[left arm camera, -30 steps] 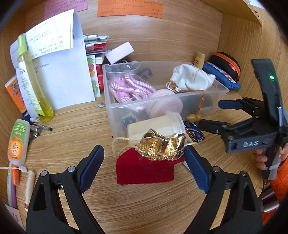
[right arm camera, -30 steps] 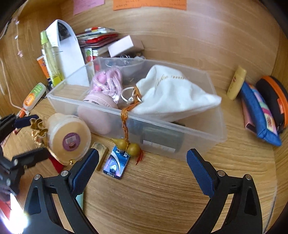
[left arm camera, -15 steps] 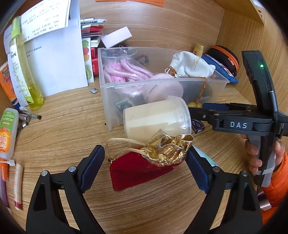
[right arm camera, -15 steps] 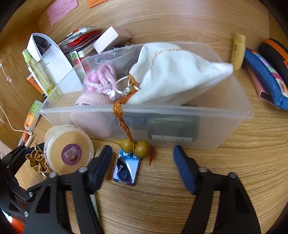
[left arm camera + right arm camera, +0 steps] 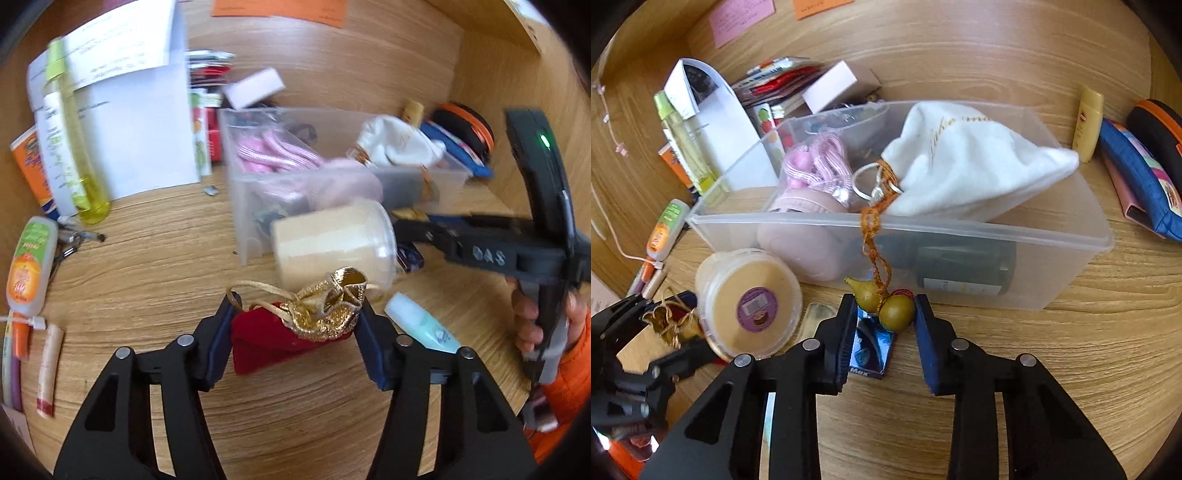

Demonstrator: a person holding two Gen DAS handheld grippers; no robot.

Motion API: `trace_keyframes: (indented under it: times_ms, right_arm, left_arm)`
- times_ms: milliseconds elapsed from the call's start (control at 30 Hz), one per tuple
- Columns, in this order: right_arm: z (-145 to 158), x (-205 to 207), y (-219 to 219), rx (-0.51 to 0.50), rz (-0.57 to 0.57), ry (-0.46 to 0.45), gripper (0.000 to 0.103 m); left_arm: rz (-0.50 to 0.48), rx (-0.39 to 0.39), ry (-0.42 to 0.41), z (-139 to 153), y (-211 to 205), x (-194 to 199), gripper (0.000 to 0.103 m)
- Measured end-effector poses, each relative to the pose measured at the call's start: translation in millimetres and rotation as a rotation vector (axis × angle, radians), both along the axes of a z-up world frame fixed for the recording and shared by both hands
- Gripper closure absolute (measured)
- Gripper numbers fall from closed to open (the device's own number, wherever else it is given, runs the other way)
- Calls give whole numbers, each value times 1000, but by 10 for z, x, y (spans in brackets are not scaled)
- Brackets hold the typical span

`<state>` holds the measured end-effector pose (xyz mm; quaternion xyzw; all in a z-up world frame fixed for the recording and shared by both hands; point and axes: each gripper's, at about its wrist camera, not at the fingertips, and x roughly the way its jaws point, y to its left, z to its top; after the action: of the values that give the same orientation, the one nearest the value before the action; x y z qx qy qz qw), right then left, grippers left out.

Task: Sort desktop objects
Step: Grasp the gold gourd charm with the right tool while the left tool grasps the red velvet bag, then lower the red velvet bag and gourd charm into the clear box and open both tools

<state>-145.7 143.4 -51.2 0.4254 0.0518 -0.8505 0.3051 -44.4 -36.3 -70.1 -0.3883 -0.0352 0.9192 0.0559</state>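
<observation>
While many things already lie in the clear bin (image 5: 1071, 236), the sorting is, as I judge it, only partly done. Inside it I see a white cloth bag (image 5: 964, 162), a pink cord (image 5: 820, 162), a pink round thing and a dark bottle (image 5: 964, 266). Many things are left on the tabletop (image 5: 1071, 369): a round tub (image 5: 750, 299) just beside the bin, a small blue packet (image 5: 871, 350), tubes, a yellow bottle (image 5: 74, 147) and papers.

The left claw (image 5: 295, 325) is closed narrow around a red pouch (image 5: 266, 343) with a gold top (image 5: 328, 310); the pads touch both its sides. Whether the pouch is lifted or rests on the wood, I cannot tell. The right claw (image 5: 886, 317) has its pads close on both sides of two small gourds (image 5: 886, 302), which hang on an orange cord (image 5: 873, 236) over the bin's front rim. The pads seem to touch them, but a firm hold I cannot confirm.

Only the left view shows the pouch fully, a pale green tube (image 5: 421, 328) beside it, and the person's hand (image 5: 532, 317) on the right tool. Only the right view shows the gourds between the pads, the tub's label, the bottle in the bin, and the pencil case (image 5: 1137, 166) behind.
</observation>
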Motion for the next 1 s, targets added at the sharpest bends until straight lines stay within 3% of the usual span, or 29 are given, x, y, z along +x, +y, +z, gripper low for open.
trace_keyframes:
  times_ms: [400,667,1000]
  right_arm:
    - [278,196,263,-87,19,72,75]
    - [498,161,382,-136,14,130,75]
    - [654,-34,316,-142,43,178,75]
  left_arm:
    - [128,89,62,237,-227,173,48]
    - [145,85,161,606,-213,138,48]
    - [137,60,229,930,-118,-231,48]
